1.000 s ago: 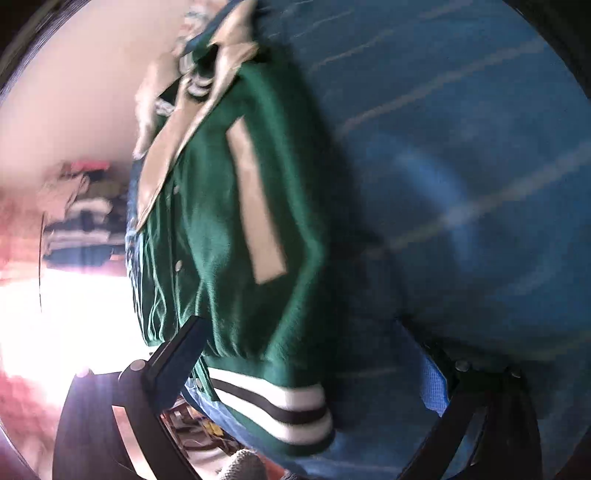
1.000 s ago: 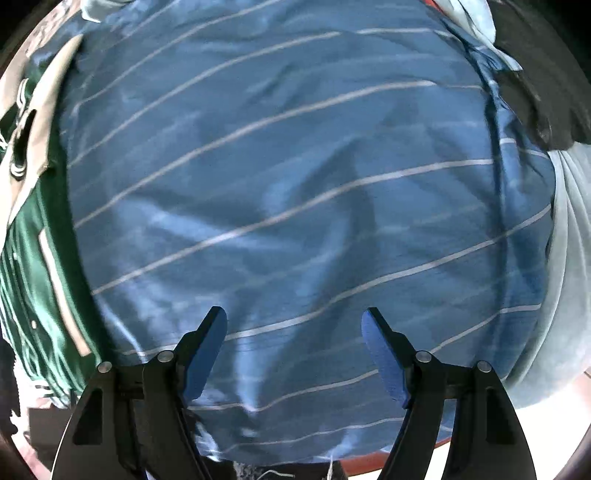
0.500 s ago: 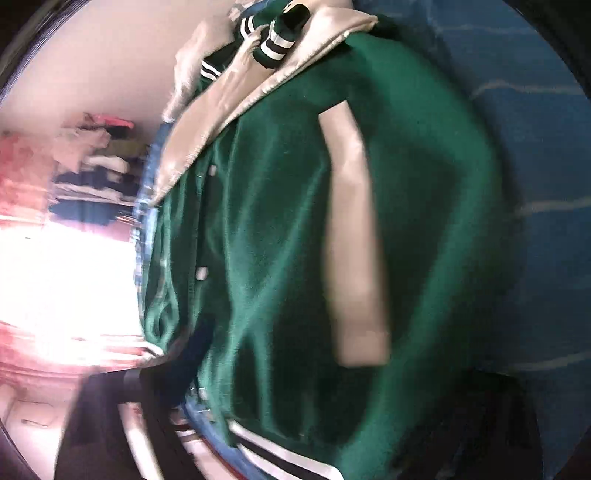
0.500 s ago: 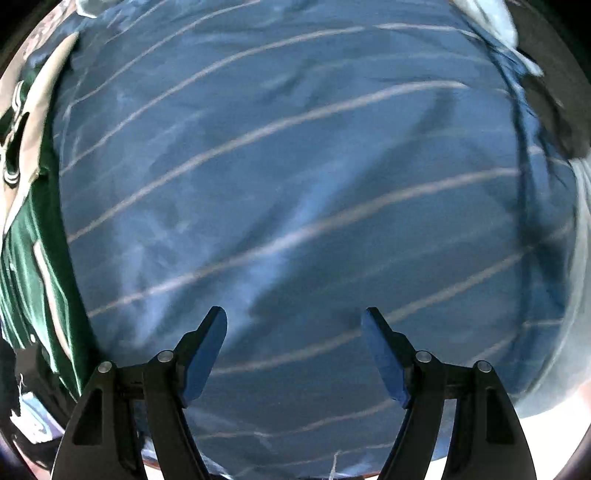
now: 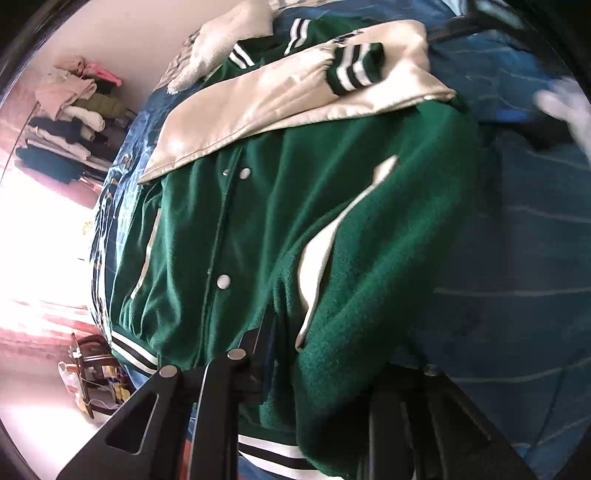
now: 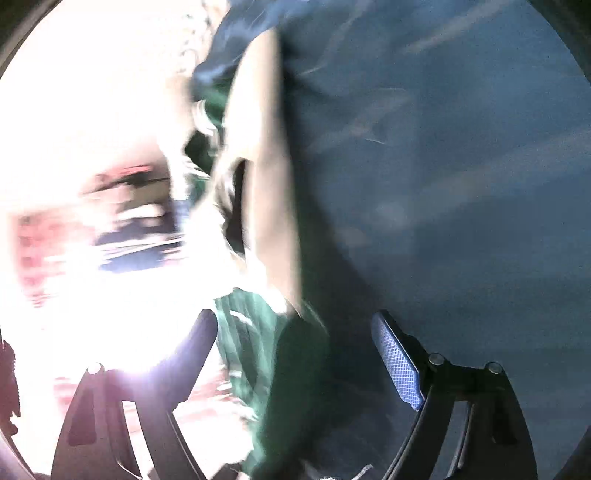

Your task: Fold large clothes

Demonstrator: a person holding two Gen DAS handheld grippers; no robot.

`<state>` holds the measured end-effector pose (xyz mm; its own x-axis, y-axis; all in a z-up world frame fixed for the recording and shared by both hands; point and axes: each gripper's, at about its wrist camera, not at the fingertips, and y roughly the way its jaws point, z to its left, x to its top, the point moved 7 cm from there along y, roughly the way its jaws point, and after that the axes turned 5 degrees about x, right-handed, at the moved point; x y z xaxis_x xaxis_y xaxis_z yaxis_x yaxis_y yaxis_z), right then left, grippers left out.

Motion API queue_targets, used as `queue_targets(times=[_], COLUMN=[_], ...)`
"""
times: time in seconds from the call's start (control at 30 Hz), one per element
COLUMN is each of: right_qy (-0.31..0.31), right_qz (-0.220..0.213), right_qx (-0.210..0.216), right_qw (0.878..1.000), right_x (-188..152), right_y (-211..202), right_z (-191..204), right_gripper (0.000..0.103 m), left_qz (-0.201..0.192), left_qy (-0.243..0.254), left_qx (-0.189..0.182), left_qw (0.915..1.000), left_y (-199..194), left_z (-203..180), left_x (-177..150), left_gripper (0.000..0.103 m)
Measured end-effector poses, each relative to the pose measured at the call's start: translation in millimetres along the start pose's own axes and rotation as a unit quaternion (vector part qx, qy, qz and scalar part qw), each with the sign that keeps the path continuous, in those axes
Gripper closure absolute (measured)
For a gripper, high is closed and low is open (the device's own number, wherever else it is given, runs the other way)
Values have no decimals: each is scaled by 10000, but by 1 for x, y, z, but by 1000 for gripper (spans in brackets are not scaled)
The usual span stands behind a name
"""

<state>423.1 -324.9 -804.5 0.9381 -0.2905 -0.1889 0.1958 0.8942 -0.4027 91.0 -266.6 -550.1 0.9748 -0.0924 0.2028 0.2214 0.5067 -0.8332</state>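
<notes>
Blue striped bedspread [image 5: 517,258] w/ 1 green jacket [image 5: 258,221].

A bed covered by a blue sheet with thin pale stripes [image 5: 517,258] is seen filling the right of the left wrist view. A plain pale wall [image 5: 147,33] is seen beyond it. Against that wall a stack of folded clothes [image 5: 70,114] is piled on a rack. Strong light [image 5: 37,240] is thrown in from the left, washing out the floor there. A small dark wooden stand [image 5: 92,373] is placed beside the bed.
</notes>
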Motion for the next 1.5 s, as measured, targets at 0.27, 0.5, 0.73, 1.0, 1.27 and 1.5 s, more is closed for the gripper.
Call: queue_targets(times=[0.27, 0.5, 0.73, 1.0, 1.27, 1.5], right_qy=[122, -17, -302, -720, -896, -671], right_qz=[298, 207, 191, 412, 887, 1095], right_qx=[49, -642, -817, -1662, -2430, -3432], right_qw=[9995, 9977, 9960, 9826, 9618, 9304], right_x=[60, 46, 36, 27, 20, 17], right_y=[94, 128, 133, 207, 339, 419], right_z=[18, 60, 143, 243, 262, 238], right_gripper=[22, 85, 86, 86, 86, 62], left_qz=[176, 255, 473, 587, 1111, 1688], left_qy=[-165, -489, -1037, -1603, -2264, -2996], left_qx=[-185, -721, -1669, -2046, -2276, -3089], left_qw=[9995, 9959, 9794, 9639, 9405, 8867], left_y=[9, 3, 4, 47, 136, 200], left_z=[13, 46, 119, 222, 301, 339], left_x=[10, 15, 21, 28, 10, -21], left_gripper=[85, 86, 86, 86, 85, 72])
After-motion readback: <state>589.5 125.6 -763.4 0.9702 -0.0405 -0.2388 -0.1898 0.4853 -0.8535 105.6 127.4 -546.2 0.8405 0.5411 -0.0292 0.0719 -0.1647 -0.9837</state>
